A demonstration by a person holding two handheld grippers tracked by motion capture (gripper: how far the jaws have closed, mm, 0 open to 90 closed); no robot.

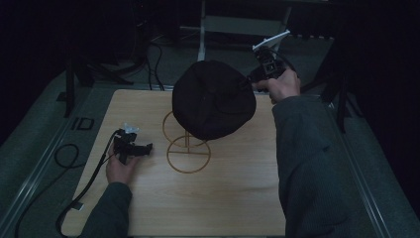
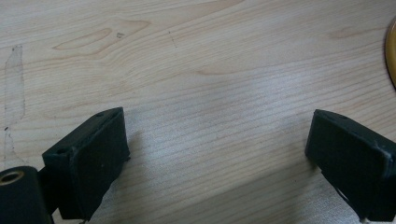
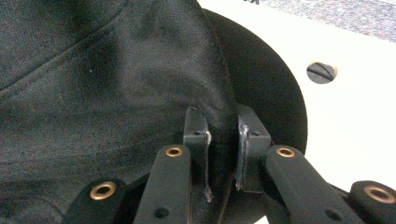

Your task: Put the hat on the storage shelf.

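Black hat [image 1: 214,99], "ID" marking [image 1: 82,123] beside table [image 1: 237,198]

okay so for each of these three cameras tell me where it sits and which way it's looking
High view: above the person's side, facing forward and down on the pale wooden table; forearms, both grippers.
Left gripper view: on the left gripper, facing bare tabletop; open jaws.
Right gripper view: on the right gripper, clamping the black fabric hat.
Shared: high and right views show the hat.
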